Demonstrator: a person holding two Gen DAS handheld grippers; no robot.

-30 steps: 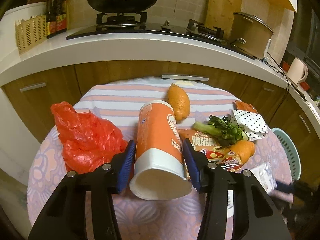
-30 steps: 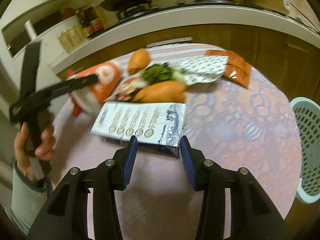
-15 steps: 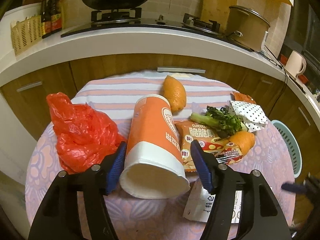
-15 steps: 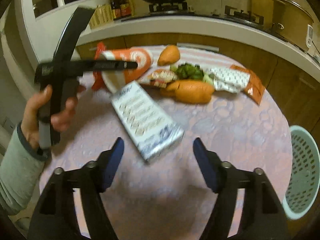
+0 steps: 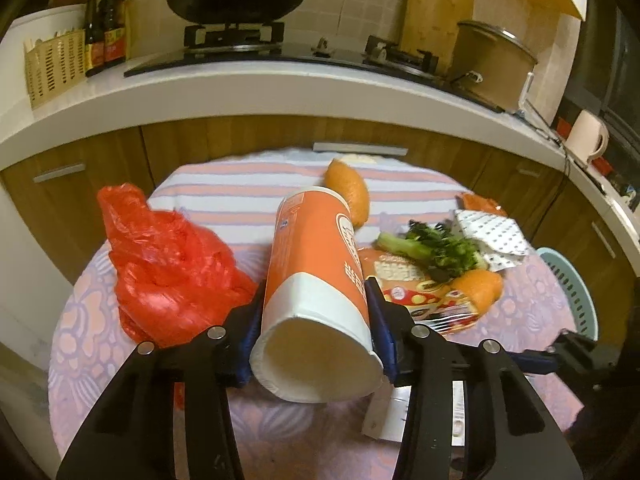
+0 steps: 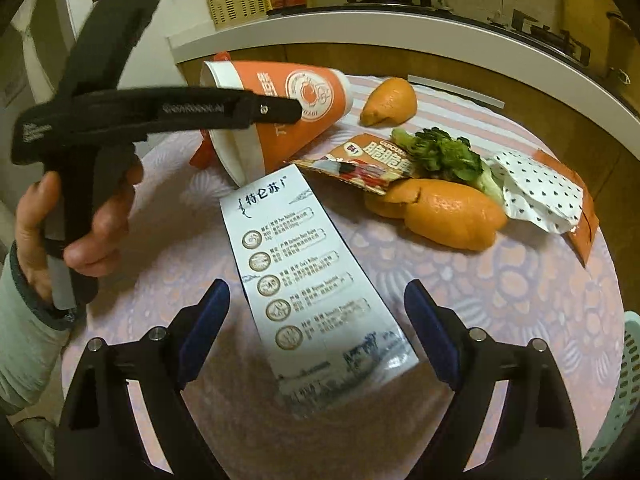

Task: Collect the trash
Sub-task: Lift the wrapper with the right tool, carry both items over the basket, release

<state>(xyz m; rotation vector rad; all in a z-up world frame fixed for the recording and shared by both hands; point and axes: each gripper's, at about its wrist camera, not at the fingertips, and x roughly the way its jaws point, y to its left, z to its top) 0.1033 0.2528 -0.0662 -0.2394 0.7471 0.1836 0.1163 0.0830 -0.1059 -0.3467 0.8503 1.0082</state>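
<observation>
An orange and white paper cup (image 5: 312,248) lies on its side on the round table (image 6: 500,300), base toward the left wrist camera. My left gripper (image 5: 314,292) is closing on it, and both blue pads press its sides. The right wrist view shows a hand (image 6: 80,216) holding that gripper against the cup (image 6: 316,92). A white printed carton (image 6: 304,264) lies flat, pointing away between the fingers of my right gripper (image 6: 316,288). Those jaws are opening wide, and neither pad touches the carton.
A crumpled red plastic bag (image 5: 168,264) sits left of the cup. Orange peels (image 6: 448,216), a snack wrapper (image 6: 360,160), green stalks (image 6: 440,152) and dotted paper (image 6: 536,192) lie at the back right. A pale green basket (image 5: 572,292) stands beside the table's right edge. Behind runs a kitchen counter.
The left jaws spread off the cup, then closed back onto it. The right jaws widened and rolled, and the carton went from crosswise ahead to lengthwise between the fingers.
</observation>
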